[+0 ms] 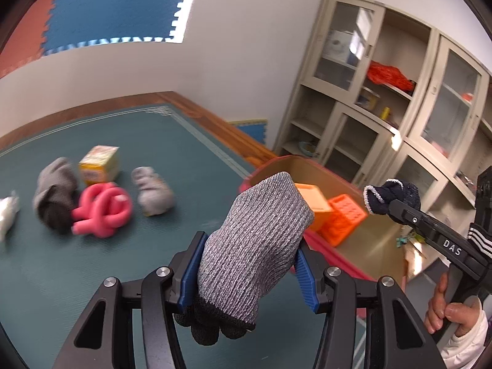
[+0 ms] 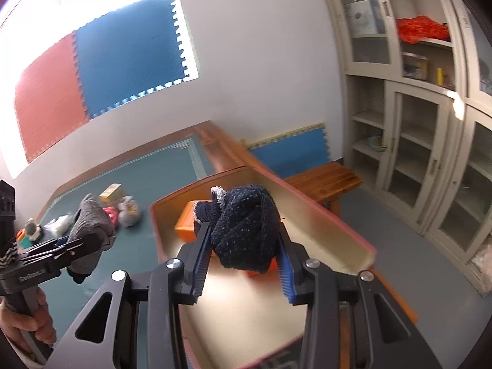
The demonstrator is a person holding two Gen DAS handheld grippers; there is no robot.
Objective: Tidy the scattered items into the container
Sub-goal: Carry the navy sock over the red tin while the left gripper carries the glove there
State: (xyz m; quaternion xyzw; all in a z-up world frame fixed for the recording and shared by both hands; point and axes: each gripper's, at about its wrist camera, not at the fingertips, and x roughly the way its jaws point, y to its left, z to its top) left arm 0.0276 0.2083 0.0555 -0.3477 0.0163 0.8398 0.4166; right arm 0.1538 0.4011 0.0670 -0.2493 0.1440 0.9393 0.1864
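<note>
My left gripper (image 1: 250, 240) is shut on a grey knit glove (image 1: 255, 246) with dark fingertips, held above the green mat near the container's left rim; it also shows in the right wrist view (image 2: 89, 230). My right gripper (image 2: 246, 240) is shut on a navy rolled sock (image 2: 246, 230), held over the open container (image 2: 323, 218); the sock shows in the left wrist view (image 1: 392, 196). The red-rimmed container (image 1: 307, 166) holds an orange box (image 1: 313, 206) and an orange perforated crate (image 1: 343, 218). On the mat lie a pink foam twist (image 1: 103, 209), a yellow box (image 1: 98, 164), a dark grey sock bundle (image 1: 55, 193) and a light grey bundle (image 1: 152, 192).
A white item (image 1: 7, 212) lies at the mat's left edge. Small colourful toys (image 2: 29, 233) sit further left. A beige cabinet (image 1: 384, 107) with glass doors stands behind the container. A wooden bench (image 2: 326, 181) stands beyond the container by the wall.
</note>
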